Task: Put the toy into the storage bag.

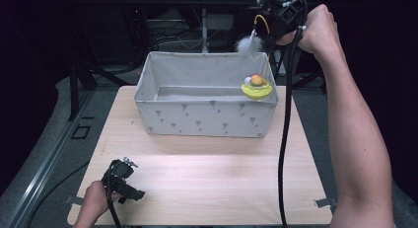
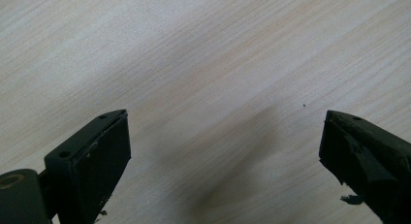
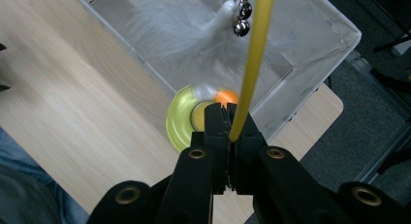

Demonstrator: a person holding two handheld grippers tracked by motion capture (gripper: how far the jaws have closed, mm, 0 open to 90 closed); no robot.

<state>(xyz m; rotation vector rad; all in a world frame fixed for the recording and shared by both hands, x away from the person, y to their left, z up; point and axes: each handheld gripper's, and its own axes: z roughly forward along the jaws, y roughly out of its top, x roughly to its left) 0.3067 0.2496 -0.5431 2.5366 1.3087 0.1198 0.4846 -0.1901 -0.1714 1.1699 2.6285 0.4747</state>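
A cat toy hangs from my right gripper (image 1: 260, 35), which is shut on its thin yellow stem (image 3: 252, 64) high over the far right corner of the box. The toy's round yellow base (image 1: 257, 90), with an orange and a white ball in it, dangles over the right end of the grey fabric box (image 1: 207, 122). In the right gripper view the yellow base (image 3: 180, 120) shows just beyond the shut jaws of my right gripper (image 3: 227, 110). A white feather (image 1: 246, 44) with small bells (image 3: 241, 20) hangs at the stem's end. My left gripper (image 1: 137, 194) rests open at the table's near left corner, nothing between its jaws (image 2: 225, 146).
The box stands at the far middle of the light wooden table (image 1: 207, 183). Its inside (image 3: 310, 20) looks bare. A black cable (image 1: 285, 139) trails from the right gripper down across the table's right side. Dark floor and metal frames surround the table.
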